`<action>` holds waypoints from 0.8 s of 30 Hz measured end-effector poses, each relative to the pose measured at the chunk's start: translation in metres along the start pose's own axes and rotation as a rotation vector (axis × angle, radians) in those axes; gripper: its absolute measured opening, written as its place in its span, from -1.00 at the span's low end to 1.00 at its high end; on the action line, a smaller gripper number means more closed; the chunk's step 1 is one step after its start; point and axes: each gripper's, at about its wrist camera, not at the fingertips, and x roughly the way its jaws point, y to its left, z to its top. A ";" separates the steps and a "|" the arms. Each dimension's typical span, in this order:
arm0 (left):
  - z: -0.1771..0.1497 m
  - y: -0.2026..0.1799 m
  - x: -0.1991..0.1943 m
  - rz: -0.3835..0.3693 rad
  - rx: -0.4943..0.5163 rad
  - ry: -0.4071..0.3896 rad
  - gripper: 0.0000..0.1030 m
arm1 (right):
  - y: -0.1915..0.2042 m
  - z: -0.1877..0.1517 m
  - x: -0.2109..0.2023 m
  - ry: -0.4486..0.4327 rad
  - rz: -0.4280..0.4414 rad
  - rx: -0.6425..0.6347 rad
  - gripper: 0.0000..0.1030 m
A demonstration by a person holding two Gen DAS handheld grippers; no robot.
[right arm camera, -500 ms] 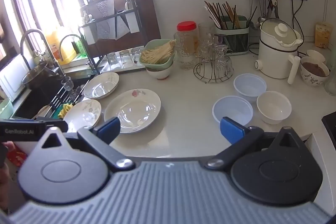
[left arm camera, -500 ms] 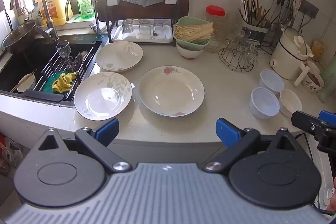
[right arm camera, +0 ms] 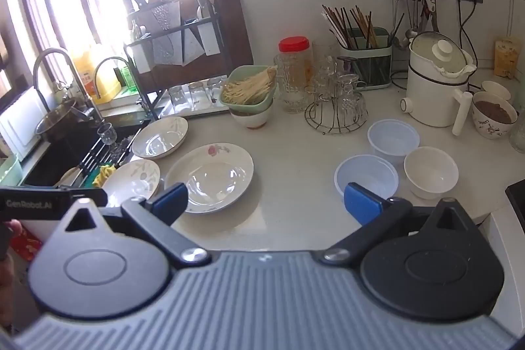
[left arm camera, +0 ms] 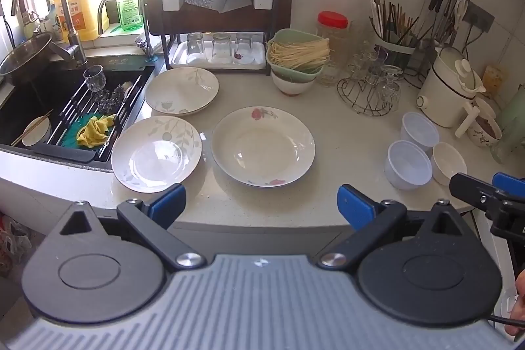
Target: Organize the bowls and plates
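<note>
The pale speckled stone countertop (left arm camera: pixel 344 133) carried 3 shallow white ceramic plates (left arm camera: pixel 262 146), 2 translucent plastic bowls (left arm camera: pixel 408 164) beside 1 small white ceramic bowl (left arm camera: pixel 449 159), a wire glass rack (left arm camera: pixel 367 94) and a white electric pot (left arm camera: pixel 449 91).

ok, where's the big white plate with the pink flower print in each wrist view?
Left wrist: the big white plate with the pink flower print sits at centre frame, just ahead of the open fingers.
Right wrist: lower left of centre, behind the left fingertip.
Shared landmark: the red-lidded clear jar stands behind it in both.
</note>
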 end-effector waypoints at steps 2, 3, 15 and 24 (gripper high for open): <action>0.001 0.000 0.001 0.002 0.008 -0.001 0.95 | 0.000 -0.001 -0.001 -0.003 0.003 0.001 1.00; 0.001 0.001 0.001 -0.001 0.007 -0.001 0.95 | 0.001 -0.001 -0.001 -0.003 0.000 0.000 1.00; 0.000 -0.001 -0.002 -0.008 0.019 -0.016 0.95 | 0.003 -0.001 -0.005 -0.012 -0.007 0.006 1.00; 0.000 0.001 -0.005 0.000 0.015 -0.023 0.95 | 0.004 0.000 -0.004 -0.004 -0.005 0.002 1.00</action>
